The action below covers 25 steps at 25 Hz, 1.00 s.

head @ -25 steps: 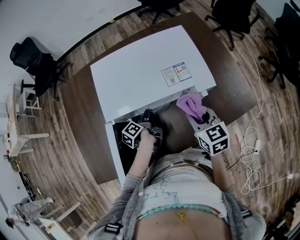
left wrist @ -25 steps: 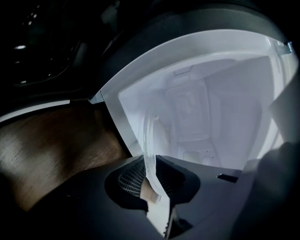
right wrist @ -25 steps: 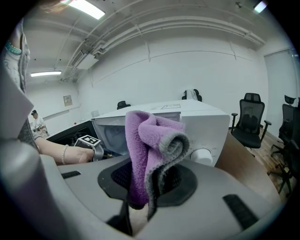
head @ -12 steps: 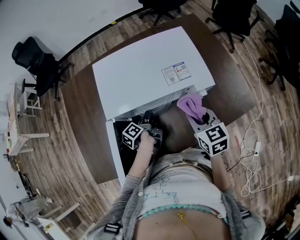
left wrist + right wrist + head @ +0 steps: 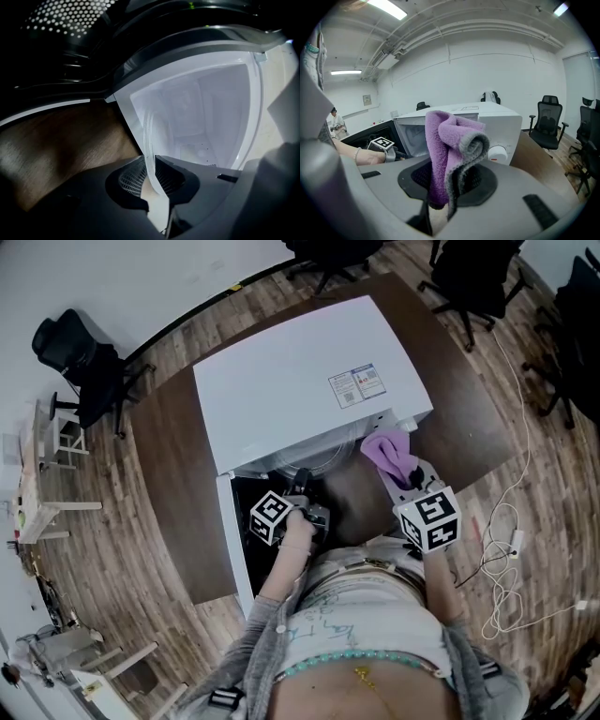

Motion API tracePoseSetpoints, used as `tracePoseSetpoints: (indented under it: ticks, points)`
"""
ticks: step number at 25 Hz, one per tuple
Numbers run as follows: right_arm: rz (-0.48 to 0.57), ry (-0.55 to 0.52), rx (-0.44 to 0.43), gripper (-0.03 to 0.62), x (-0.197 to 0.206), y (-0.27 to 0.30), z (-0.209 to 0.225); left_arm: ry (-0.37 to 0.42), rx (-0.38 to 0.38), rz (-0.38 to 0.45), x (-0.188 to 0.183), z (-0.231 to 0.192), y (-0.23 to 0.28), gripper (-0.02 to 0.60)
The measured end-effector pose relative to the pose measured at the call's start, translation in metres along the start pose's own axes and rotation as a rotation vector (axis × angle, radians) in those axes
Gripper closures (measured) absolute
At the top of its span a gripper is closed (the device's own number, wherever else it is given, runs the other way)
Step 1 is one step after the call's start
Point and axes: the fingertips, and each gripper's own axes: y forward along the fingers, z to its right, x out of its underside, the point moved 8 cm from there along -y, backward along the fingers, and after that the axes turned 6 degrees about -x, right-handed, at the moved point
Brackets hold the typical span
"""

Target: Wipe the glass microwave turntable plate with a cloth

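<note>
The glass turntable plate stands on edge in front of the white microwave cavity. My left gripper is shut on its rim; its jaws have just been closing with the plate between them. In the head view the left gripper reaches into the mouth of the microwave, where the plate shows faintly. My right gripper hovers to the right, by the control panel, shut on a folded purple cloth. The cloth rises from the right gripper.
The microwave door hangs open to the left, and its dark perforated window is above the plate. The microwave sits on a brown desk. Office chairs stand around, and a white cable lies on the wooden floor.
The head view has shifted slightly. Both grippers keep their places, the left at the microwave's mouth, the right holding the cloth.
</note>
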Motion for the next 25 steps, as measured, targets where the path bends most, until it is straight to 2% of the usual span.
tracePoseSetpoints:
  ticks: [16, 25]
  points:
    - [-0.024, -0.046, -0.011, 0.490, 0.001, -0.006, -0.001, 0.007, 0.008, 0.032, 0.013, -0.014, -0.024, 0.517]
    - [-0.038, -0.071, -0.027, 0.490, -0.002, 0.000, -0.002, 0.011, 0.008, -0.005, 0.031, -0.024, -0.030, 0.515]
